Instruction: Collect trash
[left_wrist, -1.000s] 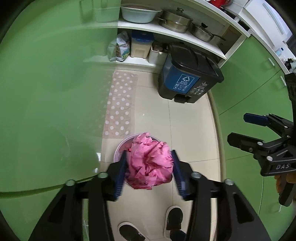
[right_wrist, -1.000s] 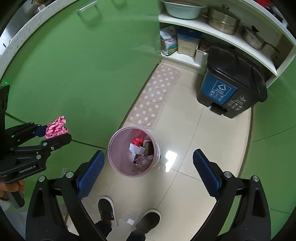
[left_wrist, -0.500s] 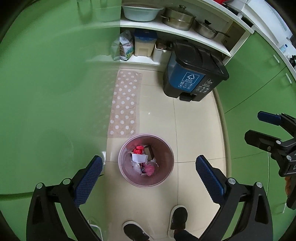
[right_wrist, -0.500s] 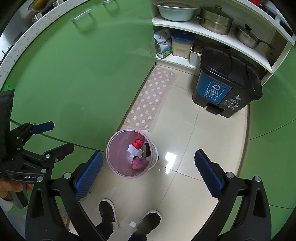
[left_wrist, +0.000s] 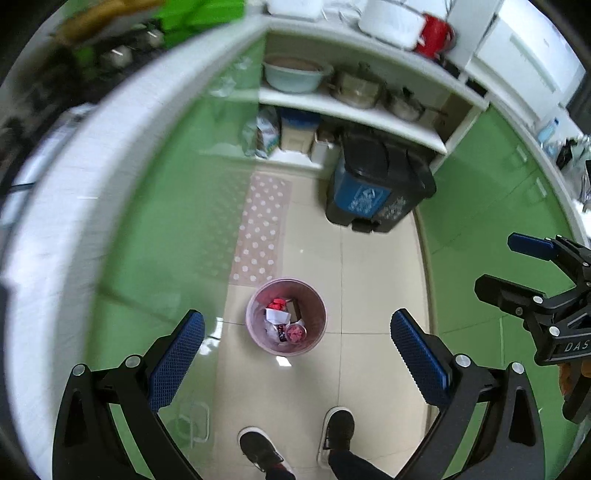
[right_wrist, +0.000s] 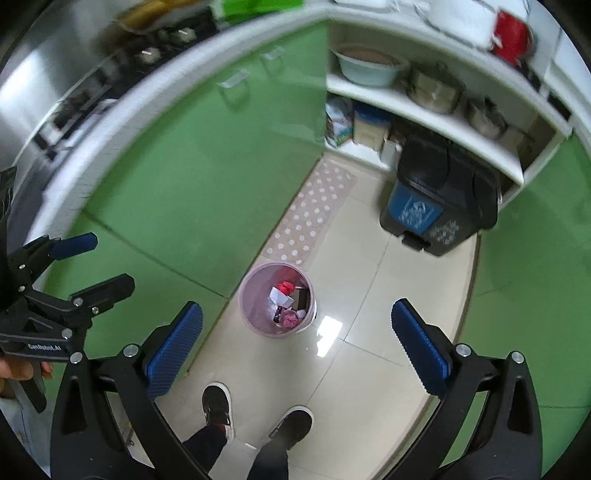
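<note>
A small pink waste bin (left_wrist: 286, 318) stands on the tiled floor, holding paper scraps and a crumpled pink wad (left_wrist: 296, 333). It also shows in the right wrist view (right_wrist: 276, 305), with the pink wad (right_wrist: 289, 318) inside. My left gripper (left_wrist: 295, 354) is open and empty, high above the bin. My right gripper (right_wrist: 297, 343) is open and empty, also high above it. Each gripper shows at the edge of the other's view, the right one (left_wrist: 517, 264) at the right and the left one (right_wrist: 94, 260) at the left, jaws apart.
A blue pedal bin with a black lid (left_wrist: 376, 184) stands at the far end by white shelves of pots (left_wrist: 354, 90). A polka-dot mat (left_wrist: 262, 229) lies along the green cabinets (left_wrist: 166, 229). The person's shoes (left_wrist: 299, 439) are below the pink bin.
My left gripper opened and dropped the pink wad into the bin. Both grippers have since risen, so the bin looks smaller and the countertop has come into view.
</note>
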